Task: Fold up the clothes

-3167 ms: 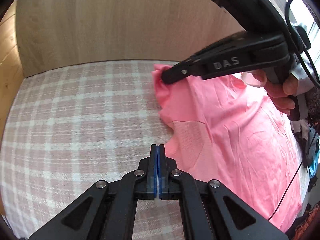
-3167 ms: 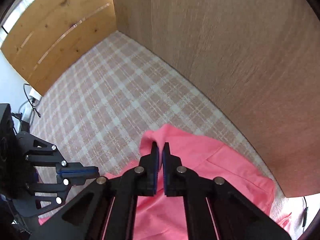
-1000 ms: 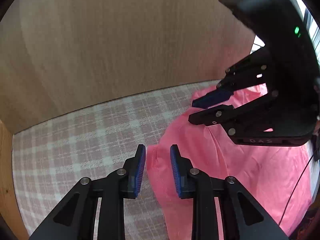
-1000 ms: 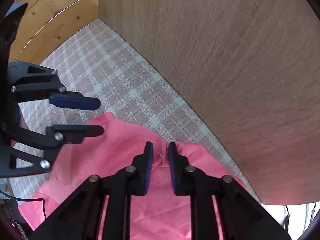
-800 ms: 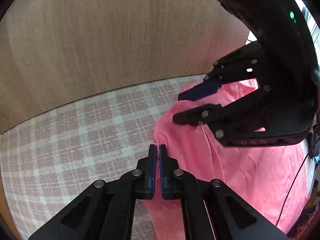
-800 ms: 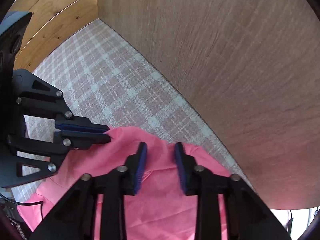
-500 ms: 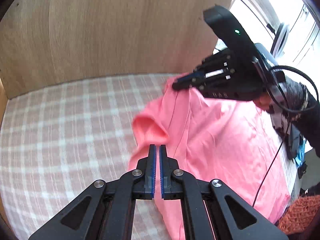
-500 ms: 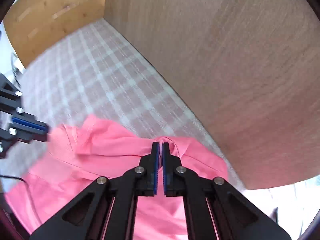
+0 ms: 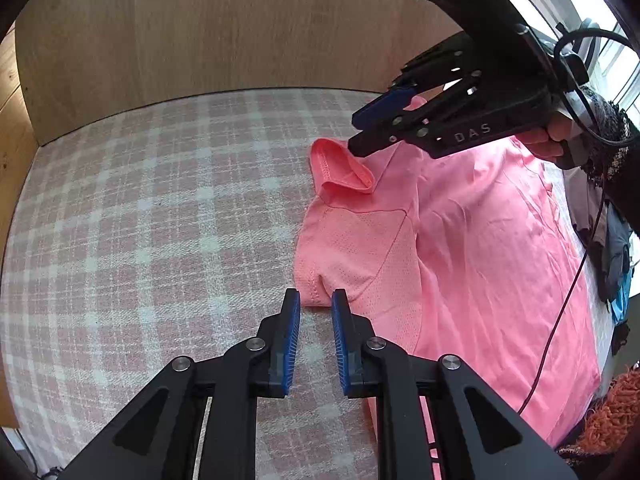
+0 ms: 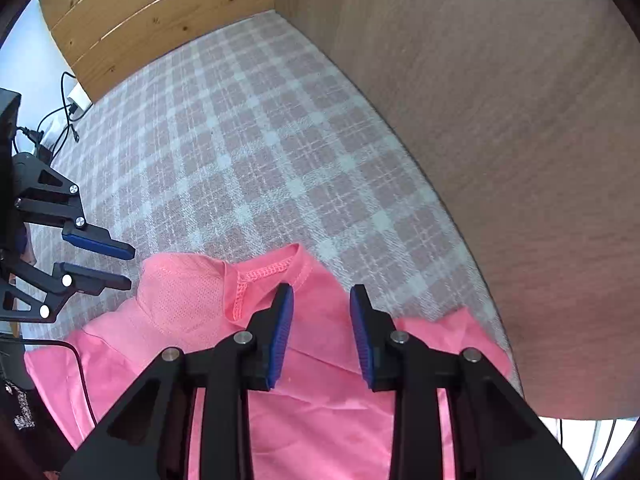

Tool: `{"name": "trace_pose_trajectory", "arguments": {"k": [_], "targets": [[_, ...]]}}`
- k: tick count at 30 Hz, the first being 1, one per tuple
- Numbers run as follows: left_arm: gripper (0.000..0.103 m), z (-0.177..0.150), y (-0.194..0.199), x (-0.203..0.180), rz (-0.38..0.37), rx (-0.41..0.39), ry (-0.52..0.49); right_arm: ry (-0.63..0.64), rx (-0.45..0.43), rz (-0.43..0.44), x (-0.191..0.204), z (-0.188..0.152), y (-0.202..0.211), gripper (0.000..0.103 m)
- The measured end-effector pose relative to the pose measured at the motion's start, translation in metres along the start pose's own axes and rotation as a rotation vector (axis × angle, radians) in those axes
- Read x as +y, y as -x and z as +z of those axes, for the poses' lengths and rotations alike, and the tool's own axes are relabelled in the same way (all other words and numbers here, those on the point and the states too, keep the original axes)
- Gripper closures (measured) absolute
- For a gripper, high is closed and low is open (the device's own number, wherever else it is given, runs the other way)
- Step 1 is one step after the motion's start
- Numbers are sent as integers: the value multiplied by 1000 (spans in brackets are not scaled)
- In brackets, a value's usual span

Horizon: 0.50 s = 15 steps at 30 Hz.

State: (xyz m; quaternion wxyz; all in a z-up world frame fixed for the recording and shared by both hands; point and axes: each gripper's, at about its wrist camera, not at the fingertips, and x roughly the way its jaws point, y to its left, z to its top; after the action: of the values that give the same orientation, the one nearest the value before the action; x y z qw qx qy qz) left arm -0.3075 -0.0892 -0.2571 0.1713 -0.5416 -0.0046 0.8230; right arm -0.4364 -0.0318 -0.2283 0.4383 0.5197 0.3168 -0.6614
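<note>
A pale wood panel (image 9: 240, 24) rises behind the bed's pink-and-white checked cover (image 9: 140, 220). Knotty pine boards (image 10: 152, 12) close one end. Daylight pours through a window (image 9: 600, 40) alongside.

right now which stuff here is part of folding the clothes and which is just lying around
In the job:
- pink shirt, spread on the plaid cover
- left gripper, jaws opening at the shirt's edge
- right gripper, jaws opening over the shirt

Just lying about:
- dark and blue clothes by the edge
- orange fabric
- wooden panel
</note>
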Motion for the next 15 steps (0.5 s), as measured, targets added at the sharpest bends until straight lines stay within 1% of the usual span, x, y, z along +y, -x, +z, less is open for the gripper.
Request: {"name": "trace_pose_trajectory", "arguments": {"k": [1, 3, 6, 7, 8, 10, 11, 13, 15], "targets": [[88, 1, -2, -1, 8, 1, -10, 12, 11, -7, 3, 3, -5, 73], [88, 4, -8, -2, 10, 1, -14, 34, 30, -18, 9, 8, -14, 66], [88, 9, -20, -8, -2, 5, -27, 36, 15, 3, 15, 20, -16, 66], [94, 9, -23, -10, -4, 8, -39, 34, 11, 4, 16, 26, -15, 81], [101, 9, -23, -12, -2, 5, -50, 32, 6, 5, 16, 33, -15, 100], [101, 8, -18, -12, 6, -19, -56, 29, -6, 5, 17, 47, -13, 101], [101, 8, -13, -12, 11, -37, -53, 31, -28, -5, 18, 61, -11, 101], [101, 7, -4, -10, 22, -73, -48, 8, -77, 27, 20, 81, -2, 101], [101, 6, 3, -7, 43, -88, -45, -5, -145, 8, 22, 96, 9, 101]]}}
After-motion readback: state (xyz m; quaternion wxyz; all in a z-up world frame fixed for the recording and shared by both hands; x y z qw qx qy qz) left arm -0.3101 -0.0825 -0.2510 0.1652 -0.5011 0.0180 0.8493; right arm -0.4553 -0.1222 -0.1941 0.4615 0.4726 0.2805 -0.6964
